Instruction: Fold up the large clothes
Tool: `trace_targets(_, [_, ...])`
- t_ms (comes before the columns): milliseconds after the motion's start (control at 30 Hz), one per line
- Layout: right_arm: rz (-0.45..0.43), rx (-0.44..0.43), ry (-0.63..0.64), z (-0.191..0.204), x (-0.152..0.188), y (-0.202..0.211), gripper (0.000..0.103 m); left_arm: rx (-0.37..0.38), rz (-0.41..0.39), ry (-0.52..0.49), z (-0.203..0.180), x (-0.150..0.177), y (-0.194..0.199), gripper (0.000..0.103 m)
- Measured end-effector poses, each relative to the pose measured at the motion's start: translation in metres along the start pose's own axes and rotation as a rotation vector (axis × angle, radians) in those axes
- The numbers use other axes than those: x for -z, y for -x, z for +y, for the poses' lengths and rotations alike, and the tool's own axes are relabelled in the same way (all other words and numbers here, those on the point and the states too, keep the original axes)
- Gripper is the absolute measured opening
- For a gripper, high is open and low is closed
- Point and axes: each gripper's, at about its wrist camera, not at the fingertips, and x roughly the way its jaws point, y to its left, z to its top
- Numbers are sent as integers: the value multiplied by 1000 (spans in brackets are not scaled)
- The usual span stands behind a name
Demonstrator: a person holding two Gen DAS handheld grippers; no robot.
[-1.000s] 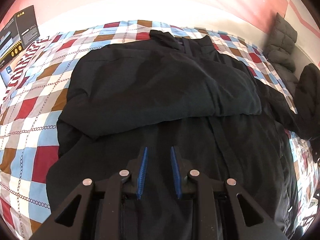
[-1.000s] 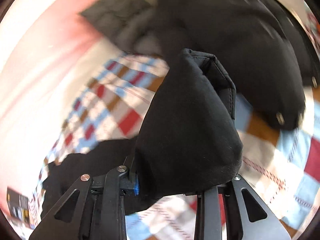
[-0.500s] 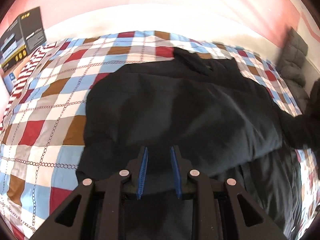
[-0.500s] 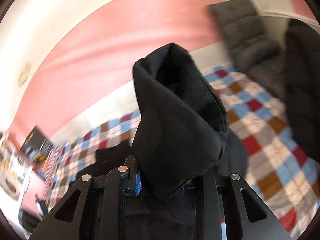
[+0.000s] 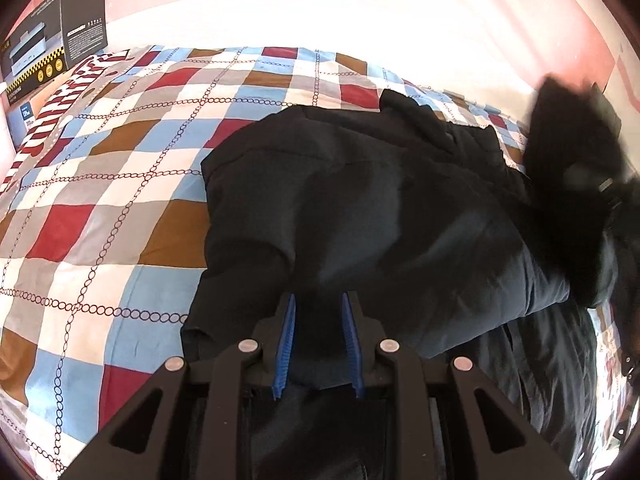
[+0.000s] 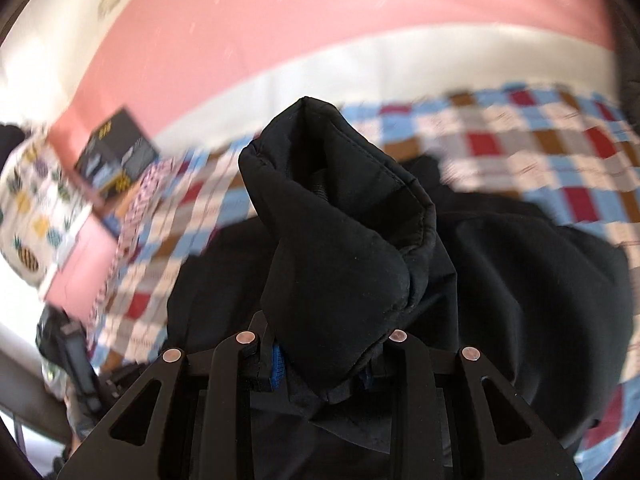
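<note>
My black padded jacket (image 5: 392,216) lies across the checked bedspread (image 5: 120,184), toward its right half, with one sleeve already laid over the body as a fat fold. I judge the fold about half done: the second sleeve has yet to come across, and the final halving is still ahead.

My right gripper (image 6: 320,368) is clamped on that second sleeve's cuff (image 6: 344,216), which stands up open-mouthed above the jaws; those jaws have just eased apart a little, yet the cloth is still pinched between them. My left gripper (image 5: 318,344) has its blue pads (image 5: 288,340) on either side of the near fold edge, and I cannot tell whether they bite or merely straddle it.

Left of the jacket the bedspread is bare, giving room to lay the sleeve. A printed carton (image 5: 52,56) sits at the far-left corner, well apart. More dark garments crowd the right edge.
</note>
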Motion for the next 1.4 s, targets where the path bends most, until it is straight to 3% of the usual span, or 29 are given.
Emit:
trace_targets(67, [59, -5, 22, 10, 7, -25, 35, 10, -5, 10, 4, 0, 2, 26])
trace_targets(133, [103, -24, 46, 17, 15, -45, 48, 21, -7, 22, 6, 1, 3, 26])
trace_targets(200, [154, -90, 40, 21, 25, -56, 68, 29, -9, 27, 8, 2, 4, 26])
trace_targets(267, [151, -111, 56, 26, 27, -53, 73, 33, -10, 30, 8, 2, 6, 28])
trace_targets(467, [59, -268, 50, 26, 25, -6, 73, 88, -13, 94, 7, -7, 16, 44])
trace_targets(567, [-14, -230, 21, 5, 29, 23, 73, 158, -13, 127, -4, -17, 21, 57])
trace_targets(667, [-67, -97, -44, -35, 34, 46, 73, 241, -18, 125, -30, -36, 20, 59])
trace_targets(767, [-105, -18, -165, -85, 44, 64, 73, 306, -21, 85, -62, -53, 8, 59])
trace_targets(800, [-112, 3, -192, -97, 46, 69, 73, 314, -16, 69, -73, -58, 1, 57])
trace_targets(867, [-121, 44, -244, -120, 51, 75, 73, 311, 26, 29, -91, -62, -19, 4])
trace_targets(933, [-126, 76, -277, -138, 54, 79, 72, 250, 61, -4, -97, -61, -33, 4])
trace_targets(1000, [-123, 118, -277, -148, 57, 82, 47, 235, 16, -11, -90, -60, -25, 4])
trace_targets(1100, [-123, 178, -253, -156, 56, 79, 28, 215, -39, 25, -64, -55, -11, 4])
trace_targets(1167, [-108, 209, -230, -158, 57, 65, 28, 196, -17, 57, -47, -48, -18, 4])
trace_targets(1300, [16, 233, -211, -169, 71, 22, 26, 155, 16, 74, -32, -34, -39, 5])
trace_targets(1400, [26, 268, -148, -163, 68, 16, 26, 121, 8, 50, -34, -34, -39, 5])
